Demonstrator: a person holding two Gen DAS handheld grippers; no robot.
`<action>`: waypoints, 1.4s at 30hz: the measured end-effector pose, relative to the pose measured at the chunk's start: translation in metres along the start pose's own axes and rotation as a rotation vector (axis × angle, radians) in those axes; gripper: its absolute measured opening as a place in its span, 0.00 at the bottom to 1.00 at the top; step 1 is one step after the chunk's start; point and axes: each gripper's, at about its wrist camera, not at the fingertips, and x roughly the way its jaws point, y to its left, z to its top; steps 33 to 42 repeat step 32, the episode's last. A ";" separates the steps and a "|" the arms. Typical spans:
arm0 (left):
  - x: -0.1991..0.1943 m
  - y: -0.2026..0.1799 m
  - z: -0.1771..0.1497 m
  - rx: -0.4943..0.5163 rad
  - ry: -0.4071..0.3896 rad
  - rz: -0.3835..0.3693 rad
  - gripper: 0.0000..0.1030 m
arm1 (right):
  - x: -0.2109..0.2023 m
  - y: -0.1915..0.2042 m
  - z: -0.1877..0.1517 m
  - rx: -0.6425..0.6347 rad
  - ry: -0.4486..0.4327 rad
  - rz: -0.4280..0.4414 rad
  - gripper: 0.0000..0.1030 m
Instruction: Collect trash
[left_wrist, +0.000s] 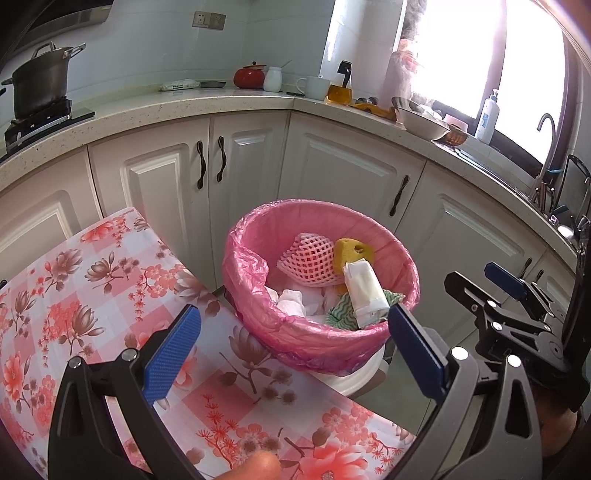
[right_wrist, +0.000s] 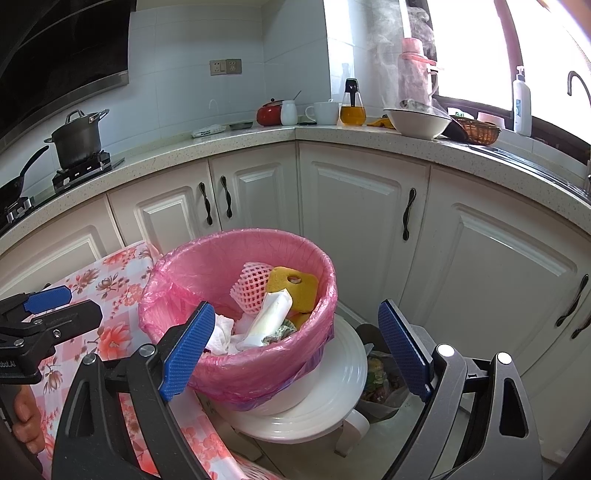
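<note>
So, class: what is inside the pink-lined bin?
In the bin: a pink foam net, yellow sponge, white wrapped roll, crumpled tissues, green patterned cloth. Anything beneath them is covered.

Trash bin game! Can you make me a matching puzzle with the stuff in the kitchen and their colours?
Things:
1. sponge
2. bin liner
3. pot
4. teapot

Colours:
a. red
b. pink
c. yellow
d. dark grey

Pairs: 1-c, 2-b, 3-d, 4-a
</note>
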 end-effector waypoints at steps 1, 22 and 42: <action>0.000 0.000 0.000 0.001 0.000 -0.001 0.95 | 0.000 0.000 -0.001 0.000 0.001 0.001 0.82; 0.001 -0.015 -0.001 0.074 -0.022 0.048 0.95 | 0.003 0.000 -0.001 0.000 0.003 0.004 0.82; 0.005 -0.014 0.002 0.054 0.010 0.015 0.95 | 0.001 -0.001 -0.003 0.001 0.003 0.001 0.82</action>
